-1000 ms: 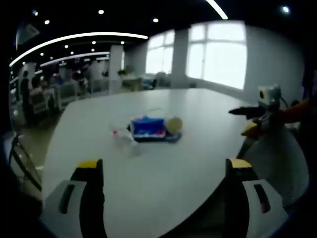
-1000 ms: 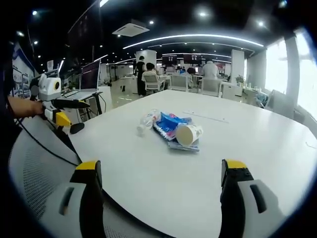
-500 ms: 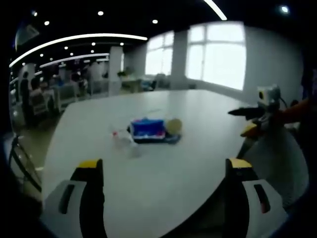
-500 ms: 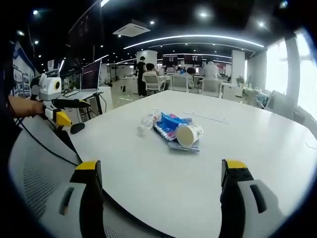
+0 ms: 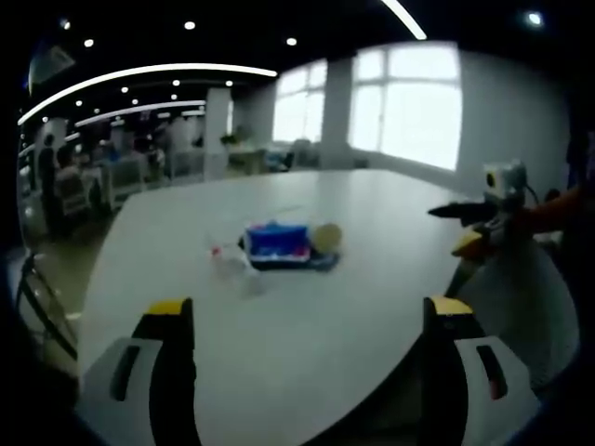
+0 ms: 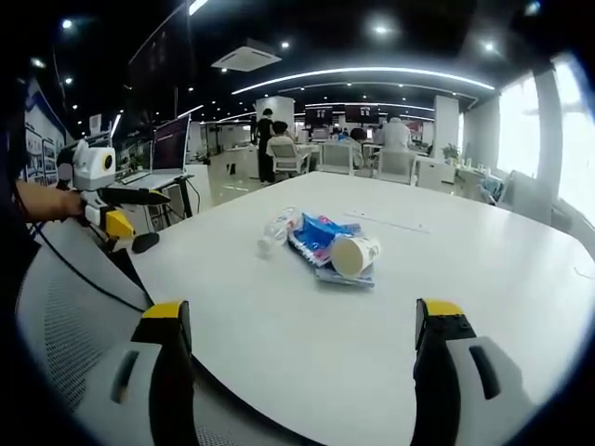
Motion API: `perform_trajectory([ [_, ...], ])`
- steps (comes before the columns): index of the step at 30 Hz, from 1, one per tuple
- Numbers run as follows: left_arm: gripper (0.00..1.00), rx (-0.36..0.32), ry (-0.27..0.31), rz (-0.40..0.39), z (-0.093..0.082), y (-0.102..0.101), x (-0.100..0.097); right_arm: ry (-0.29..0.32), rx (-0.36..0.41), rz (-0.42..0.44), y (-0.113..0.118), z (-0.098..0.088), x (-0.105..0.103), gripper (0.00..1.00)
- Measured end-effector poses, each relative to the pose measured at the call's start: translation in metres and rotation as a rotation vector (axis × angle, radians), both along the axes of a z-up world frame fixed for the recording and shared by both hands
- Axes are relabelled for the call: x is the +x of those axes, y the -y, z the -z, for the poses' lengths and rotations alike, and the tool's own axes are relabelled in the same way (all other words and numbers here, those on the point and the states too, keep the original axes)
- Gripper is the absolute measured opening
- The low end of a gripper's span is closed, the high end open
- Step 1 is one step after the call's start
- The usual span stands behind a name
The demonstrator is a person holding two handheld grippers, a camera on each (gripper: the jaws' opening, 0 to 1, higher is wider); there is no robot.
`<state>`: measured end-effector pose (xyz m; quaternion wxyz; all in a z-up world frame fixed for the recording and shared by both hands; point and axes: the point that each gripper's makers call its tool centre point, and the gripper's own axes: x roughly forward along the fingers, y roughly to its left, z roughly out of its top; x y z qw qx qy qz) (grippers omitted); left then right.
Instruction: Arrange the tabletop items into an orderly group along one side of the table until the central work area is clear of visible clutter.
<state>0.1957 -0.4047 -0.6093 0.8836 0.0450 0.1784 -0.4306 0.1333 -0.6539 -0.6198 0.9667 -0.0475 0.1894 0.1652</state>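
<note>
Table: a big white table [image 6: 483, 279] in an open office, and every loose item sits in one knot near its middle — that knot is the landmark here.

Clutter: a blue snack bag [image 6: 321, 234] lies flat at the centre of the knot; a paper cup [image 6: 354, 255] lies tipped on its side against the bag, mouth toward the right gripper view; a clear plastic bottle [image 6: 276, 228] lies on its side just beside the bag, on the side facing the left gripper.

Same knot, other angle: in the left gripper view the bag [image 5: 278, 240] sits with the cup [image 5: 326, 235] tucked at one end and the bottle [image 5: 231, 261] at the other.

Left gripper: the left gripper [image 5: 311, 348] hangs off the table edge, well short of the knot, jaws spread wide and empty; it also shows from the side [image 6: 130, 196] in the right gripper view, over a mesh chair back.

Right gripper: the right gripper [image 6: 307, 348] is likewise wide and empty, aimed straight at the knot; seen from across [image 5: 460, 210] it sits level with the table edge.

Why so: both look staged for a first reach — open jaws, one each side of the knot.

Progress: nothing yet moved to a side; the centre is not clear.
</note>
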Motion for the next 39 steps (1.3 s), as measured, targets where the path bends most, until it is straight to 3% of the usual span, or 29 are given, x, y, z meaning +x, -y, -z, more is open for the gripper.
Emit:
perform_trajectory([
  [39, 1.00, 0.018, 0.008, -0.040, -0.0041, -0.0030, 0.0032, -0.009, -0.005, 0.013, 0.0027, 0.0017, 0.0002, 1.00],
])
